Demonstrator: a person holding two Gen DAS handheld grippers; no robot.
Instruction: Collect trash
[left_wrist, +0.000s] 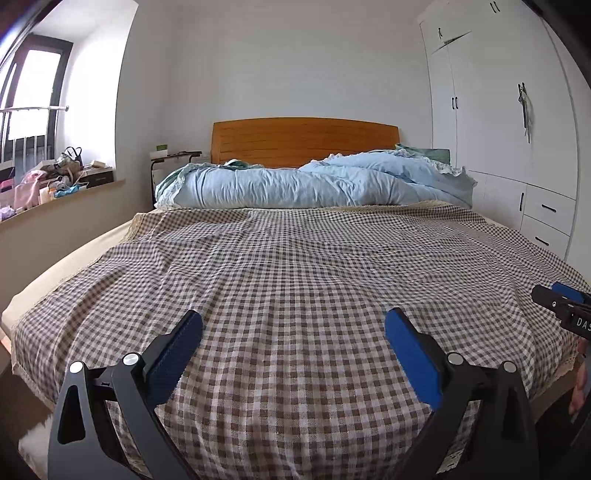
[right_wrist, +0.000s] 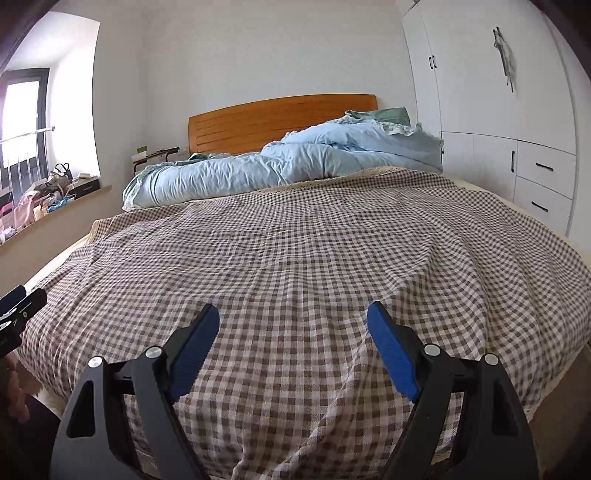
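Facing checked bedspread (left_wrist: 295, 280), blue duvet (left_wrist: 314, 181) beyond

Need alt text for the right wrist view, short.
The right gripper hangs open and empty over a bed covered in a brown-and-white checked sheet, with no trash visible on it. A rumpled light blue duvet lies before the wooden headboard; white wardrobes stand right, and the left gripper shows at the left edge.

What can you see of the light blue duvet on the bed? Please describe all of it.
The light blue duvet looks like soft, wrinkled cotton with a frilly lace edge. It lies bunched in a long heap across the head of the bed, in front of the wooden headboard, piled higher on the wardrobe side. It rests on the checked bedspread. Neither gripper touches it.
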